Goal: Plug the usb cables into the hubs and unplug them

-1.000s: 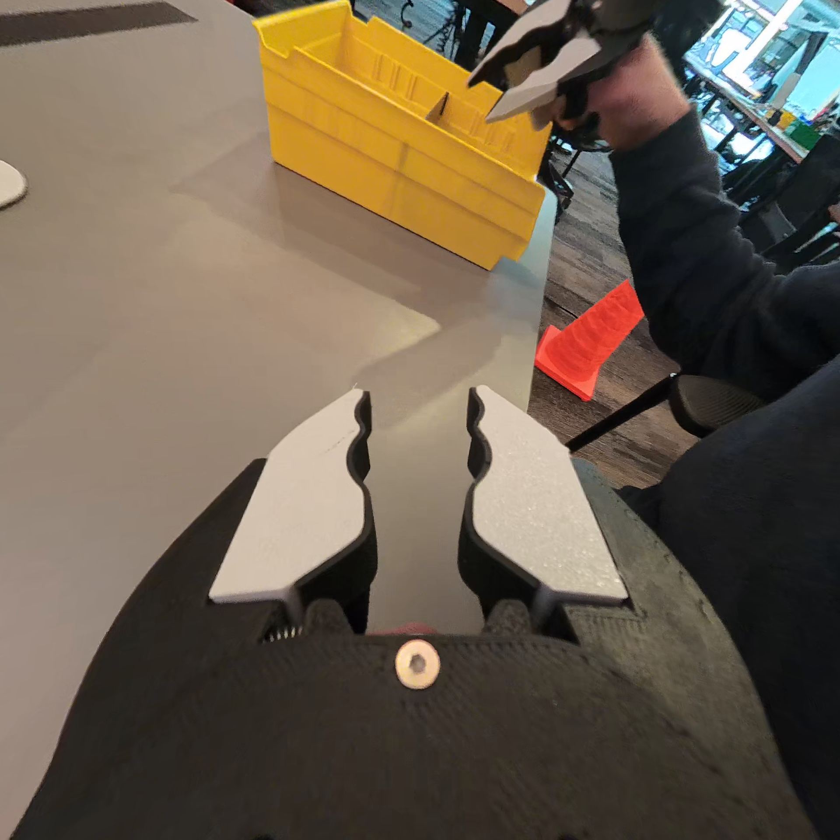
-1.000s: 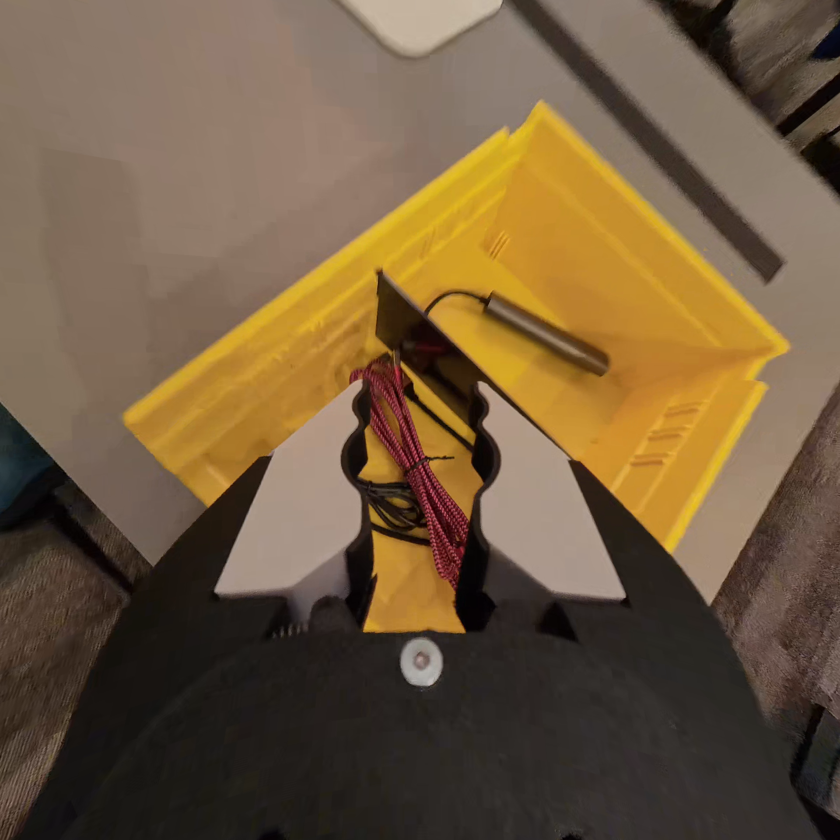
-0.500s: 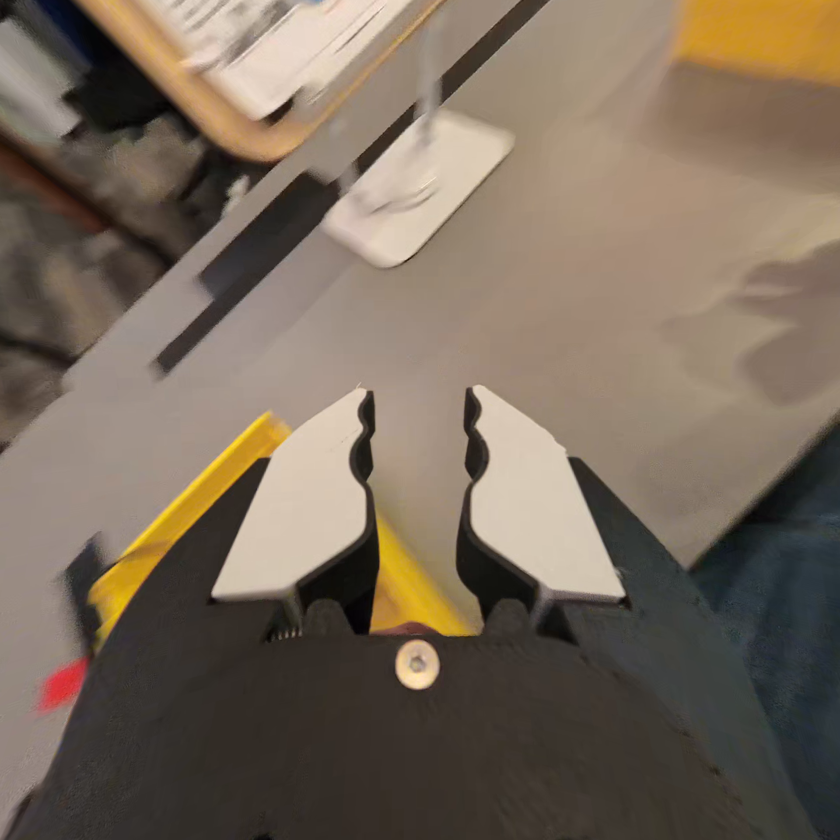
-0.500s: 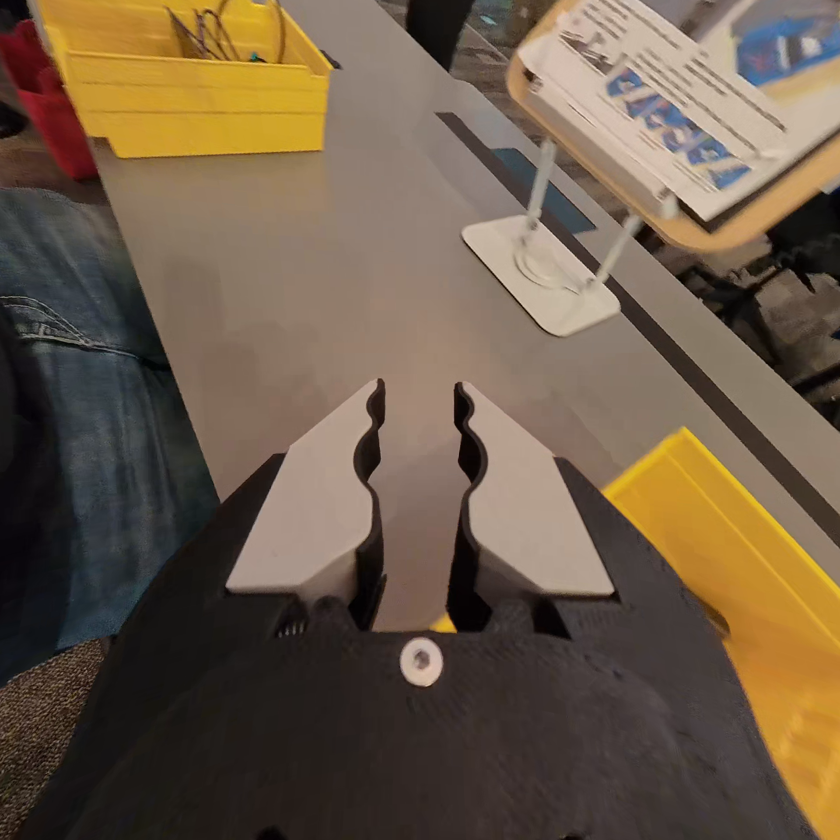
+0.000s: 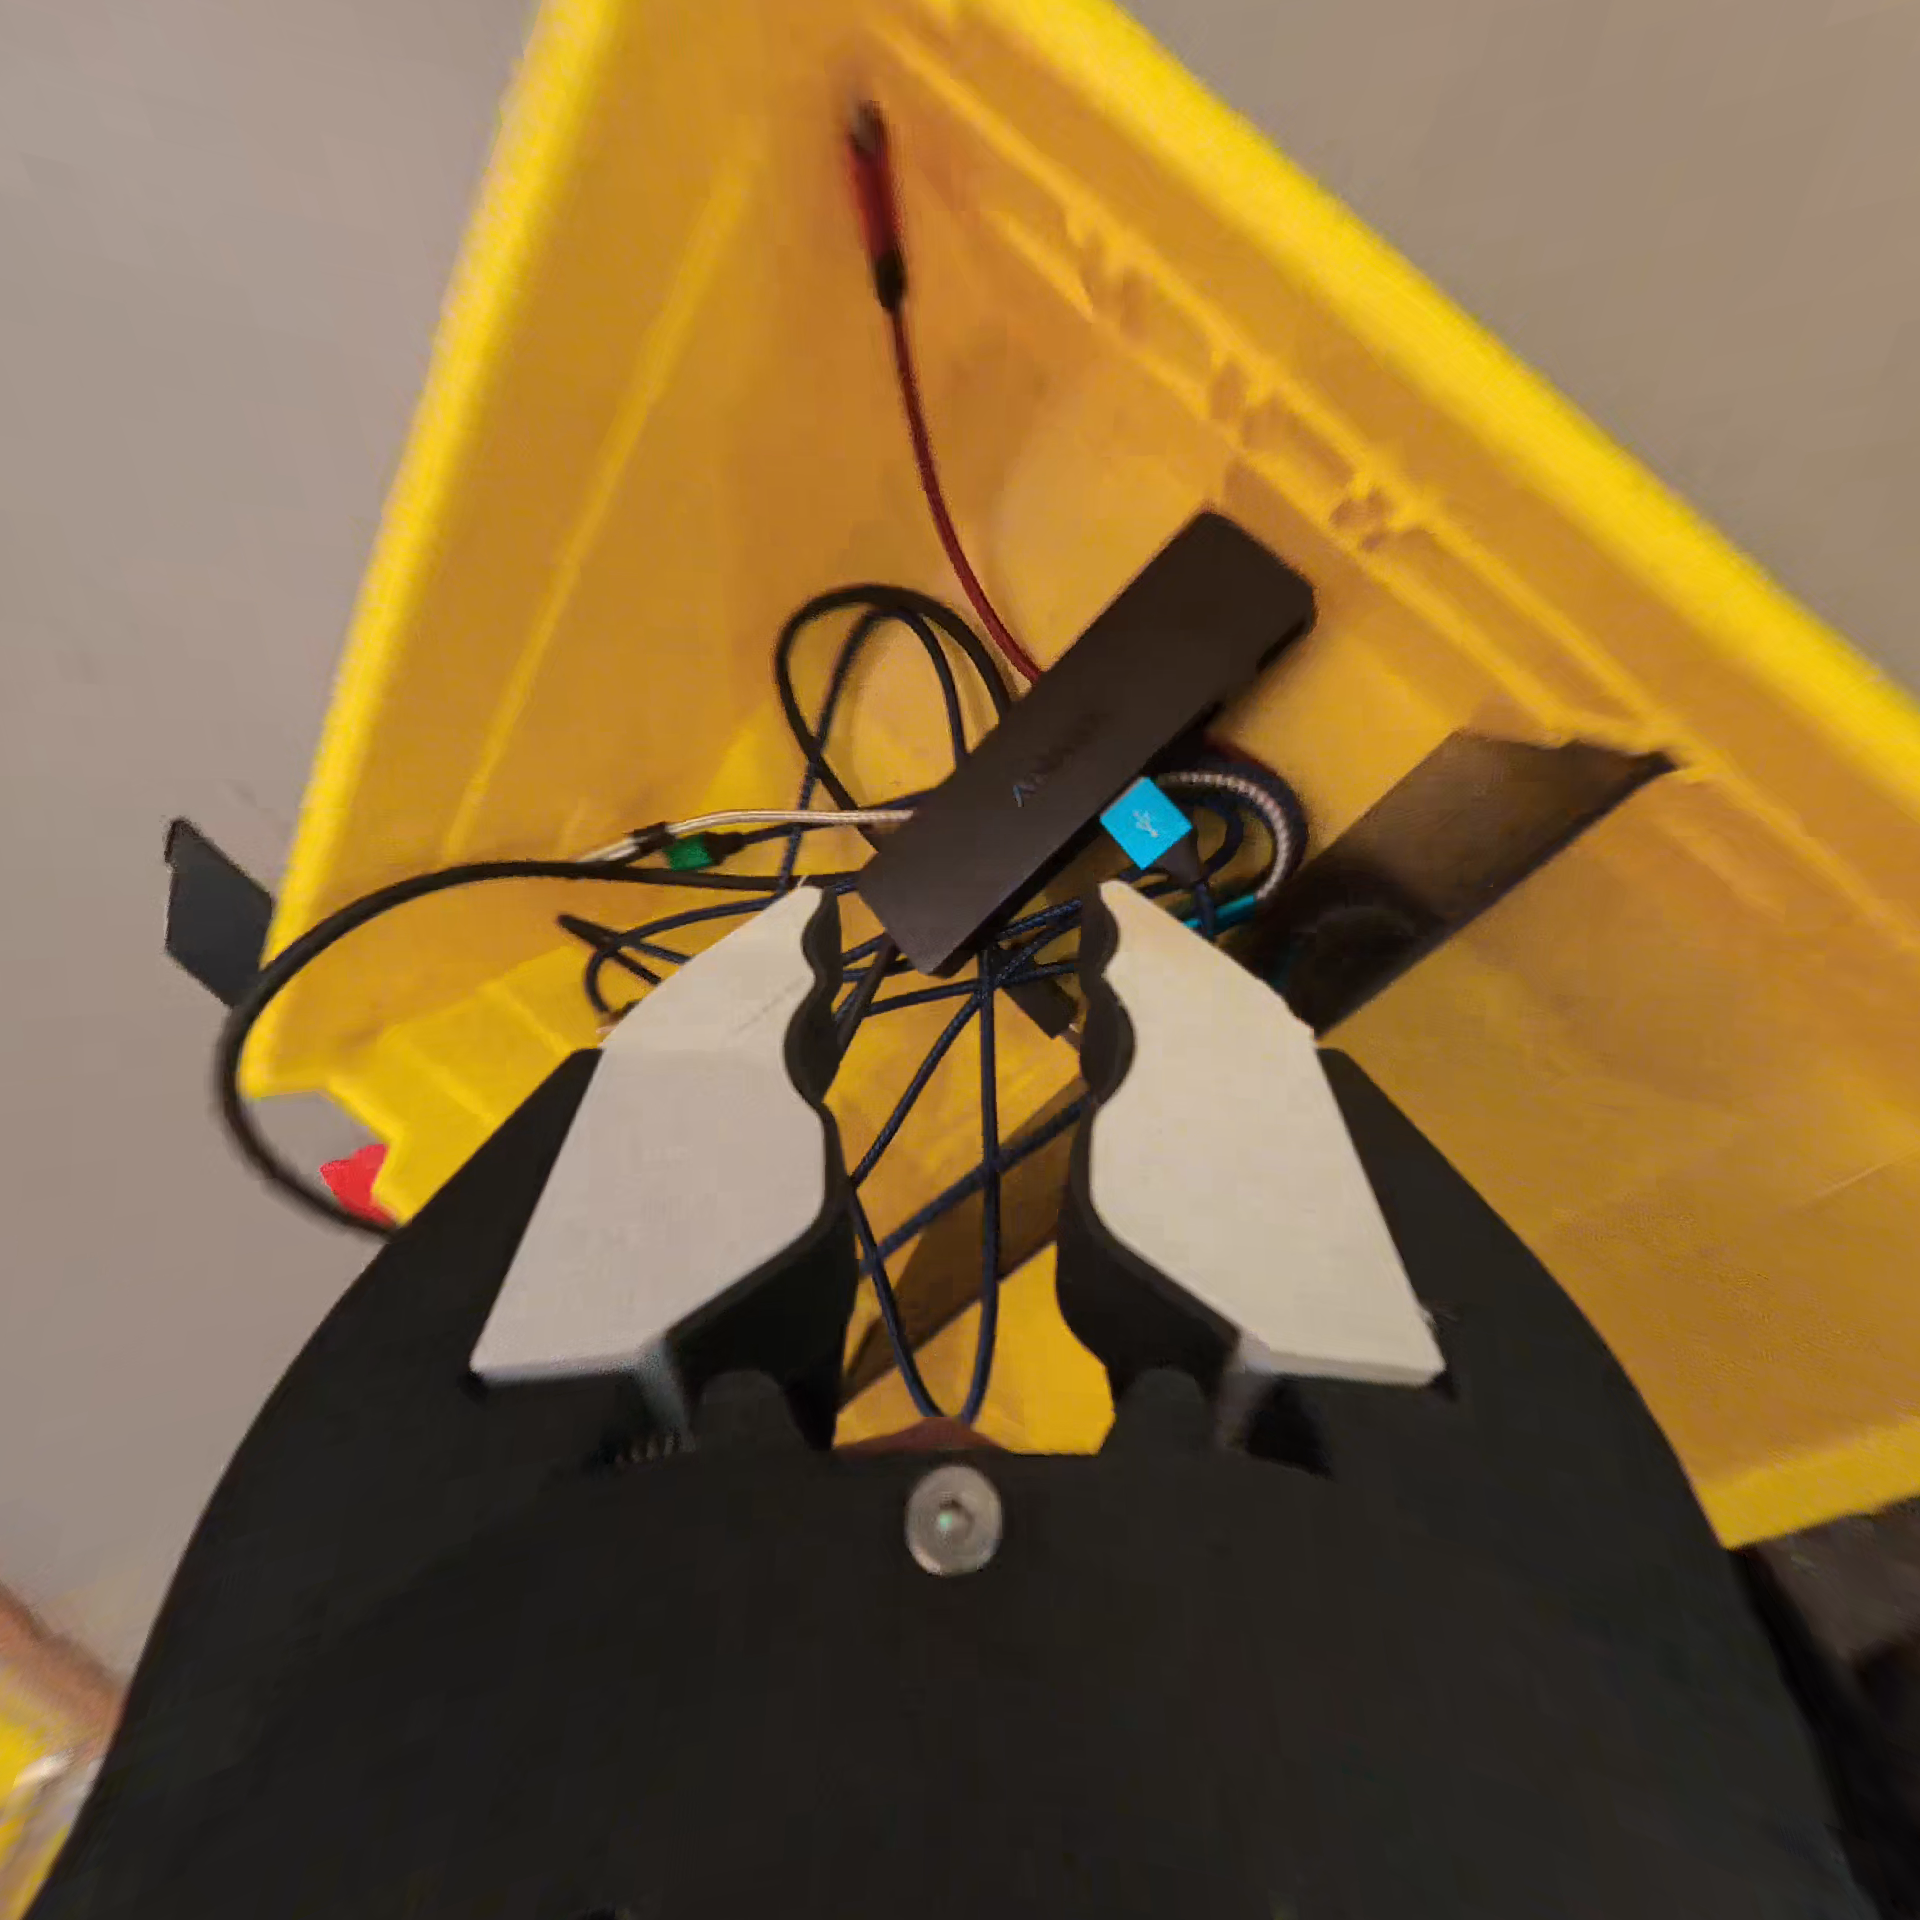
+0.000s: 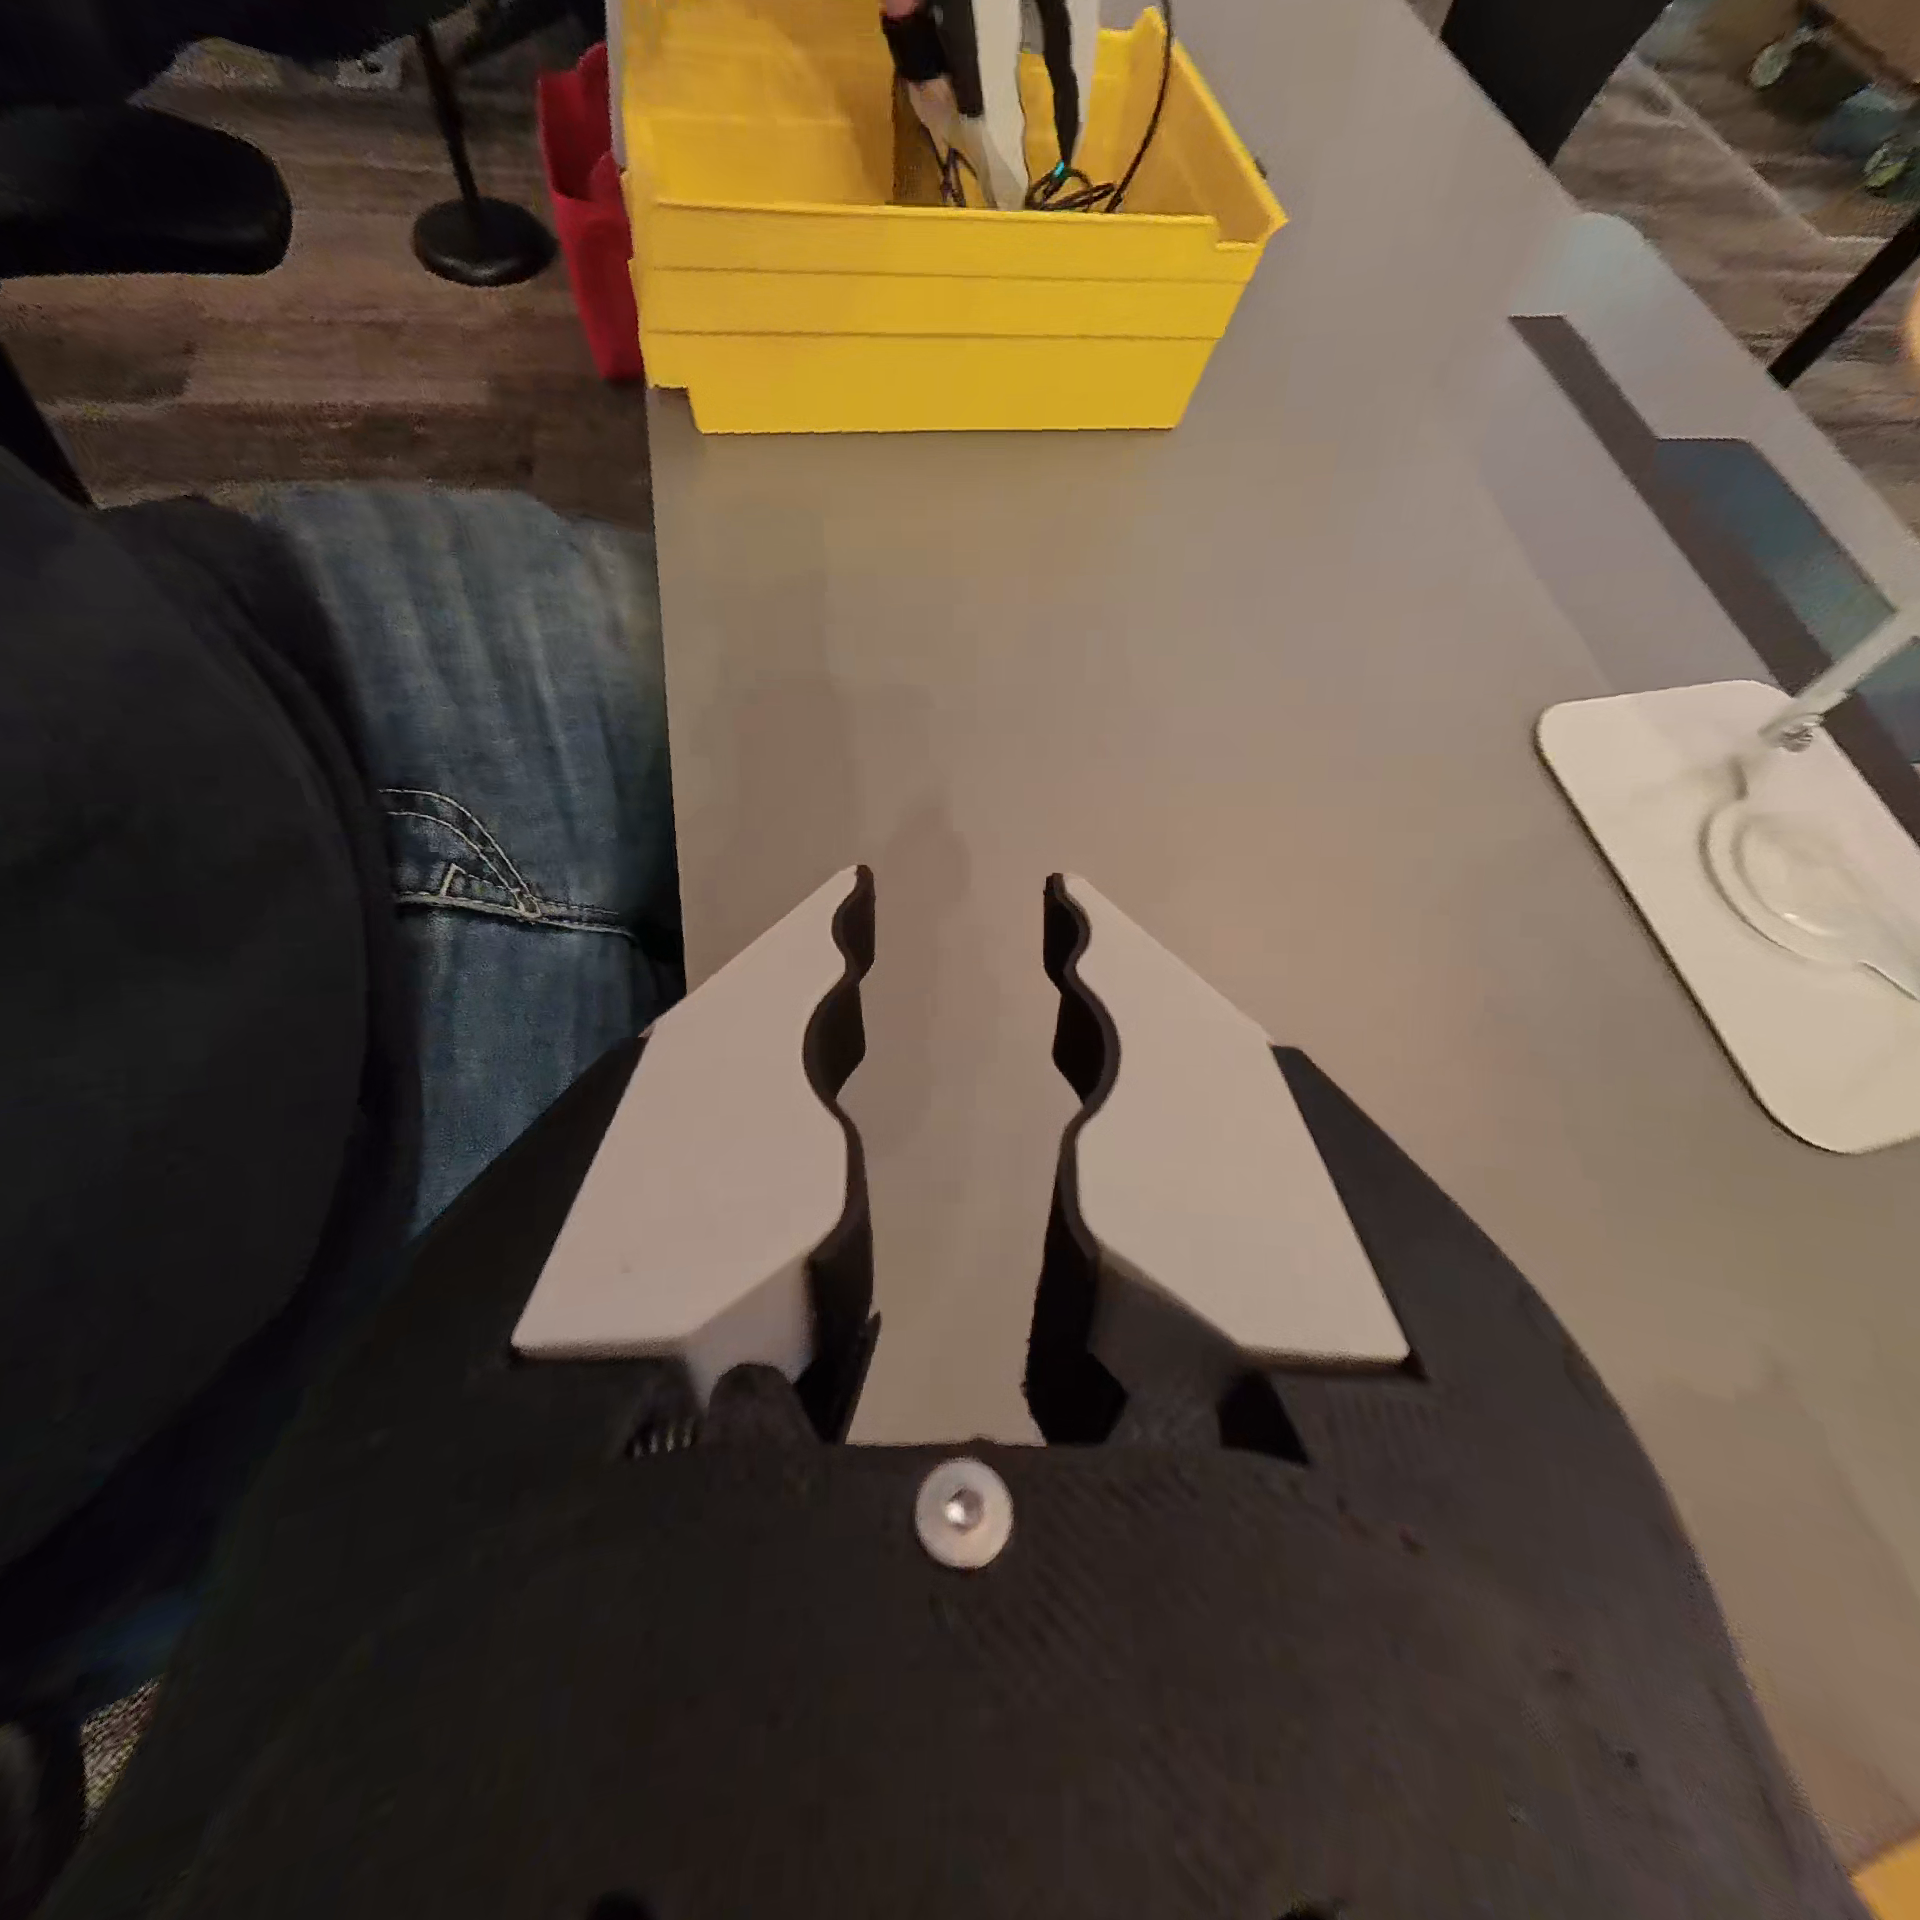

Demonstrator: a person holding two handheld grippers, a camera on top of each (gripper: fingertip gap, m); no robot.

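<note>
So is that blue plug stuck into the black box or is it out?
In, it looks like. The blue plug sits tight against the long side of the black hub in the yellow bin, though blur hides the port.

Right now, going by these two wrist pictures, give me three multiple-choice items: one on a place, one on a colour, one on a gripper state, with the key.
1. Where does the black hub lie?
A. In the yellow bin, on a tangle of cables
B. On the bare grey table
C. Between the right gripper's fingers

2. What colour is the plug at the hub's side?
A. Red
B. Light blue
C. White

3. How does the right gripper stand?
A. Shut on a cable
B. Shut on the hub
C. Open, holding nothing

Key: 1 A, the left wrist view shows the hub inside the bin's yellow walls, resting on dark cables. 2 B, the connector beside the hub's long edge is light blue. 3 C, only the grey table shows through the gap between its fingers.
</note>
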